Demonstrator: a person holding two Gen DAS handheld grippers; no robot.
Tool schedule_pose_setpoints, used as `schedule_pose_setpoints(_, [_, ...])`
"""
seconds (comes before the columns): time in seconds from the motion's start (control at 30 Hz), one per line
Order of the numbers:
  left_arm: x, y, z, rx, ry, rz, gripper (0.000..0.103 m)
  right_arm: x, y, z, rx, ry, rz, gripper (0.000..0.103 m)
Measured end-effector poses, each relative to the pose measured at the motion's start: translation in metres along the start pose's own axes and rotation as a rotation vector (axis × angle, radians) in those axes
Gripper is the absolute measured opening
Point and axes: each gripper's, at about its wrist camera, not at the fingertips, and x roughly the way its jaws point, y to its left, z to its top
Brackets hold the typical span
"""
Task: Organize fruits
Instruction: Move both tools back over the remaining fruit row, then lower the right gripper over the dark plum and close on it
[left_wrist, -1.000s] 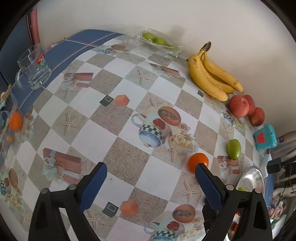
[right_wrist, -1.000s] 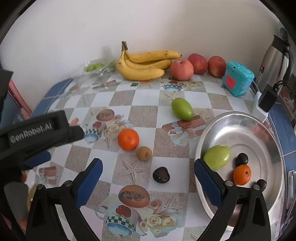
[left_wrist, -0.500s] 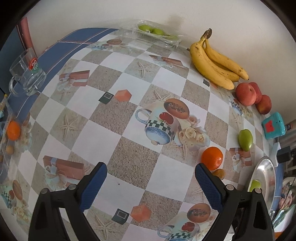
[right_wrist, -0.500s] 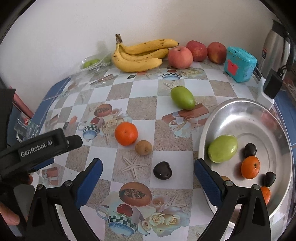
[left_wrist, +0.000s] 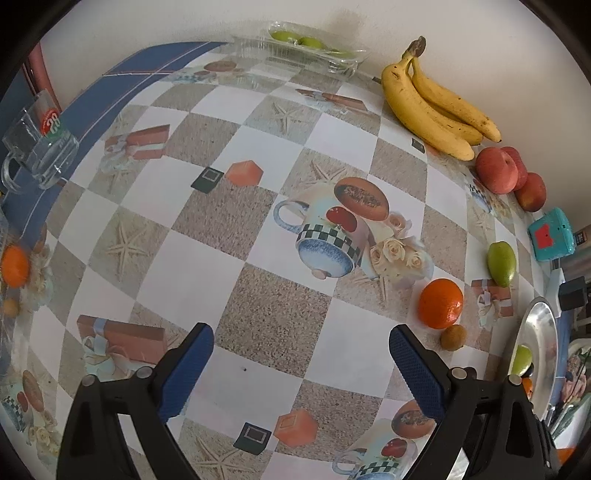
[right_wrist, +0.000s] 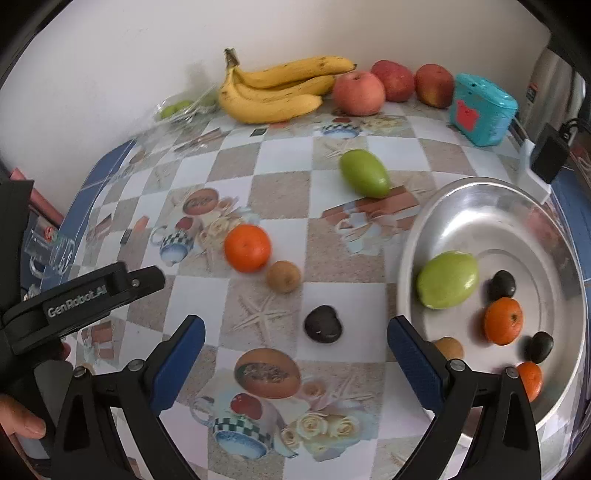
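A silver metal bowl (right_wrist: 480, 206) at the right holds a green mango (right_wrist: 447, 279), oranges, dark fruits and a small brown fruit. On the patterned tablecloth lie a loose orange (right_wrist: 247, 247), a small brown fruit (right_wrist: 283, 276), a dark fruit (right_wrist: 323, 324) and another green mango (right_wrist: 364, 172). My right gripper (right_wrist: 295, 363) is open, and the dark fruit sits just ahead between its fingers. My left gripper (left_wrist: 301, 369) is open over bare cloth, with the orange (left_wrist: 440, 303) and brown fruit (left_wrist: 453, 336) ahead to its right. The left gripper's body shows as a black bar (right_wrist: 85, 295) at the left of the right wrist view.
Bananas (right_wrist: 280, 92), three red apples (right_wrist: 357, 93) and a teal box (right_wrist: 482, 109) line the back wall. A clear tray with green fruit (left_wrist: 306, 51) stands at the far back. A glass mug (left_wrist: 38, 144) stands at the left. A kettle and plug (right_wrist: 550, 151) are at the right.
Both grippers have moved forward over the table. The dark fruit now lies closer between the right gripper's fingers. The orange and bowl have come further into the left wrist view.
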Motion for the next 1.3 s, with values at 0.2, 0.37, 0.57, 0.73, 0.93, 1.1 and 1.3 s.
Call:
schedule_pose_setpoints(0.2, [0.001,0.007,0.002,-0.018,0.008,-0.014,0.098,0.013,0.008,-0.002,-0.024,0.036,-0.018,0.099])
schedule_pose_setpoints(0.37, [0.002,0.007,0.001,-0.021,0.014,-0.019,0.098,0.026,0.003,-0.005,-0.02,0.07,-0.081,0.099])
schedule_pose_setpoints(0.57, [0.002,0.003,0.002,-0.012,0.011,-0.021,0.098,0.033,0.005,-0.005,-0.027,0.063,-0.125,0.099])
schedule_pose_setpoints(0.73, [0.002,0.004,0.002,-0.017,0.011,-0.023,0.098,0.044,0.013,-0.007,-0.06,0.093,-0.151,0.099])
schedule_pose_setpoints(0.93, [0.0,0.006,0.002,-0.021,0.006,-0.022,0.098,0.053,0.005,-0.006,0.001,0.1,-0.155,0.1])
schedule_pose_setpoints(1.1, [-0.001,0.007,0.002,-0.022,0.007,-0.026,0.098,0.058,0.008,-0.005,0.009,0.081,-0.186,0.102])
schedule_pose_setpoints(1.3, [-0.002,0.012,0.003,-0.037,0.005,-0.028,0.098,0.06,0.008,-0.005,0.022,0.065,-0.211,0.103])
